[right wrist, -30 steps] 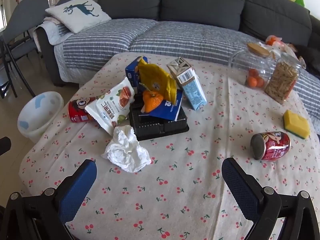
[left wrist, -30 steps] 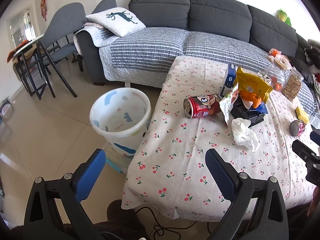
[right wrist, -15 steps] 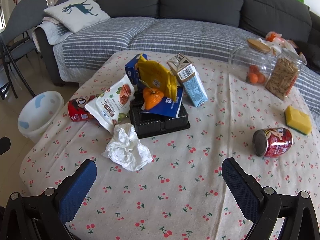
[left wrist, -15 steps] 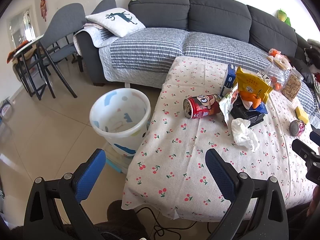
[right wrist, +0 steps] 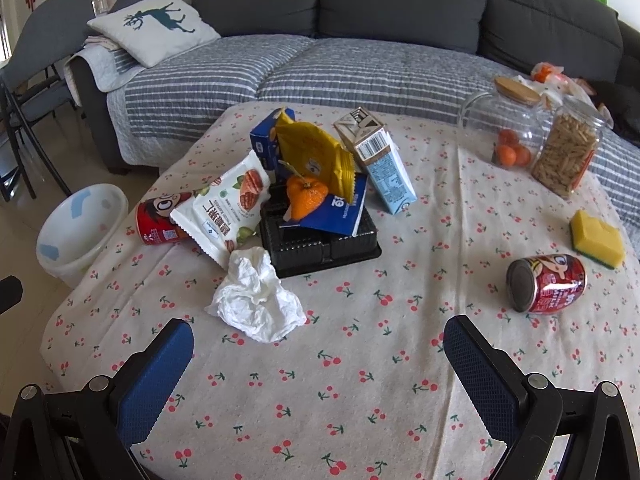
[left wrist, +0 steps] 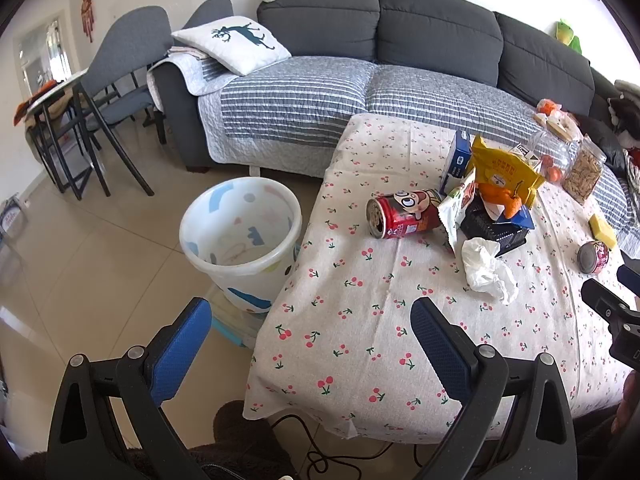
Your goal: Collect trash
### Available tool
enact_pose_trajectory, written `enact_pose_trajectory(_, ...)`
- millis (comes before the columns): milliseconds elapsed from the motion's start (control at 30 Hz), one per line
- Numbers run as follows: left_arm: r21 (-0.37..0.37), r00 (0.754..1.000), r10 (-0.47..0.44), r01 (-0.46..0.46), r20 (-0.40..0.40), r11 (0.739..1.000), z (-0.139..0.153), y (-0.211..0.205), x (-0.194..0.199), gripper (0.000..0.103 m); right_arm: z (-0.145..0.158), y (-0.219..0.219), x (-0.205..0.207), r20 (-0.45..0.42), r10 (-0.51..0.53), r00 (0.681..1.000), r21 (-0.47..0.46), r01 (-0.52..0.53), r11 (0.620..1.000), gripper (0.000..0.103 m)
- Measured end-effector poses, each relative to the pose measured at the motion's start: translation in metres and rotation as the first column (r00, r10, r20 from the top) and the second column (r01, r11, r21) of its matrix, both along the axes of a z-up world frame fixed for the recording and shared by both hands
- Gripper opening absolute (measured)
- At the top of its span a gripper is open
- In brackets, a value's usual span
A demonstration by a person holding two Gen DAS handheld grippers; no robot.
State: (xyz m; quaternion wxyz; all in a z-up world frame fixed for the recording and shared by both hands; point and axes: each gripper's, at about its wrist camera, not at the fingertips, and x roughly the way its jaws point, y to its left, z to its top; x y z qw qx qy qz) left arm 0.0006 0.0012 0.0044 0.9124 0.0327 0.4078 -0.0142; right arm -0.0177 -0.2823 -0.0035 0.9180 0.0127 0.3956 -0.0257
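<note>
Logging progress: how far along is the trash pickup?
Barely started. Done: nothing; the bin looks empty. In hand: nothing; left claw and right claw are open. Left: tissue, two cans, wrappers and cartons on the table.

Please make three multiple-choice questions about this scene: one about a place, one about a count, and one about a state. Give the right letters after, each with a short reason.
1. Where does the waste bin stand?
A. on the floor beside the table
B. on the sofa
C. on the table

2. How many red cans lie on the tablecloth?
A. one
B. two
C. four

3. In what state is the right gripper?
A. shut on the crumpled tissue
B. shut on a can
C. open, holding nothing

Answers:
1 A: the bin sits on the tiles at the table's edge.
2 B: one can lies by the snack packet, another can near the sponge.
3 C: its fingers stand wide apart, short of the crumpled tissue.
</note>
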Motion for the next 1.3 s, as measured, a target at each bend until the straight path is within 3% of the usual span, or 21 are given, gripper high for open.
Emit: enact_pose_trajectory(1300,-0.004,1.0,-0.012,0.012,-0.022,1.0,-0.0052,-0.0019,0.0022,0.101,0.001,-0.0015,0.0002,0.001,-0.008,1.0,0.004,0.008,1.0,0.103)
